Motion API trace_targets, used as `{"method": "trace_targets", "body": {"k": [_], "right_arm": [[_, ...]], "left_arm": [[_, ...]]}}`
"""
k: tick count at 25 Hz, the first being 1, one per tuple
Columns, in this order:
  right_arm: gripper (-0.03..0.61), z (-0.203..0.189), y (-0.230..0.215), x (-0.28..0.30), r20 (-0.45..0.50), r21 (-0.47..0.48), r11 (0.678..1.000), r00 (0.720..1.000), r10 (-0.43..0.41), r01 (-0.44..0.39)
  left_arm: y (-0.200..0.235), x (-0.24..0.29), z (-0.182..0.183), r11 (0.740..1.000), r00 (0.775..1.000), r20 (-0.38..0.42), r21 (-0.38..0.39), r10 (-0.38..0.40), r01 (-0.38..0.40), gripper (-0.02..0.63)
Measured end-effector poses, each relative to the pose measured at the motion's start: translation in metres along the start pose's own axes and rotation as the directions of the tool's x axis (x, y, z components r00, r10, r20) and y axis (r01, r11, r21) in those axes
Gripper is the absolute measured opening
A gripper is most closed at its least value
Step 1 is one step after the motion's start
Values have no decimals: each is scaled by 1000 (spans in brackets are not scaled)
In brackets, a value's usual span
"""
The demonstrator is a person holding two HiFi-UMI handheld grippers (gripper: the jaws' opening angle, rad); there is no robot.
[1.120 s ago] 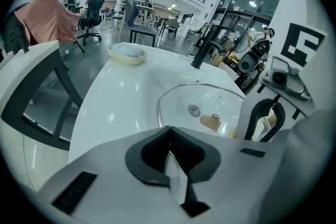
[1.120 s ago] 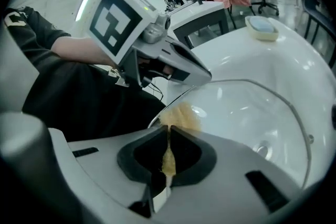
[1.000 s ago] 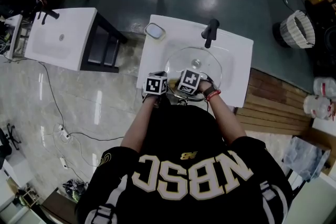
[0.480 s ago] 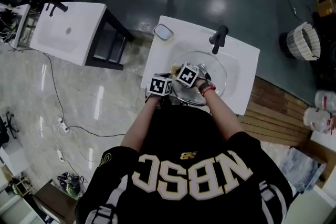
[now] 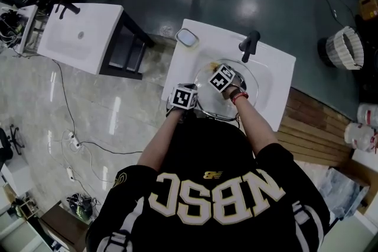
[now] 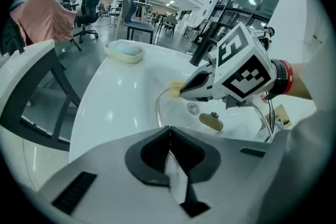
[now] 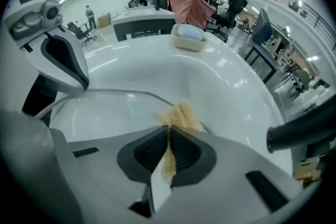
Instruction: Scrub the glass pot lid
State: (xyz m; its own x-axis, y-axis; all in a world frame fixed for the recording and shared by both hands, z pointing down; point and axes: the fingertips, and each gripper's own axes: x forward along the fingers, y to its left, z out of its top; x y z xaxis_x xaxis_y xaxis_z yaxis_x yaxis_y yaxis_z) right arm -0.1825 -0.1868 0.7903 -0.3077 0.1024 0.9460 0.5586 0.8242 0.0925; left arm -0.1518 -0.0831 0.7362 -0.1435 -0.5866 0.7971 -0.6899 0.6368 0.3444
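Left tool (image 6: 169, 136) grips glass lid (image 6: 211, 121) rim; right tool (image 6: 181, 91) holds sponge (image 6: 174, 86) against it.

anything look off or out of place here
Nothing stands out. The left claw is shut on the rim of the glass lid in the sink, and the right claw holds a tan scrub pad at its edge.

The glass lid (image 5: 249, 91) fills the sink (image 5: 277, 77). The faucet (image 5: 250, 44) blocks the far side, the soap dish (image 5: 187, 38) the far left corner. The left gripper (image 6: 169, 138) and the right gripper (image 7: 169, 140) with its sponge (image 7: 181, 114) crowd the near left; the right rim is free.
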Motion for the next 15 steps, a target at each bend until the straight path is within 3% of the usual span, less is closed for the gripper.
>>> {"method": "trace_targets", "body": {"k": [6, 12, 15], "right_arm": [[25, -46, -44, -10, -93, 55, 988, 986, -142, 147], [25, -81, -59, -28, -189, 36, 976, 960, -207, 217], [25, -99, -60, -41, -231, 44, 976, 952, -200, 215]], "left_arm": [[1, 0, 0, 1000, 1000, 7, -3, 6, -6, 15], [0, 1, 0, 1000, 1000, 10, 4, 15, -15, 15], [0, 1, -1, 1000, 1000, 8, 6, 21, -22, 15]]}}
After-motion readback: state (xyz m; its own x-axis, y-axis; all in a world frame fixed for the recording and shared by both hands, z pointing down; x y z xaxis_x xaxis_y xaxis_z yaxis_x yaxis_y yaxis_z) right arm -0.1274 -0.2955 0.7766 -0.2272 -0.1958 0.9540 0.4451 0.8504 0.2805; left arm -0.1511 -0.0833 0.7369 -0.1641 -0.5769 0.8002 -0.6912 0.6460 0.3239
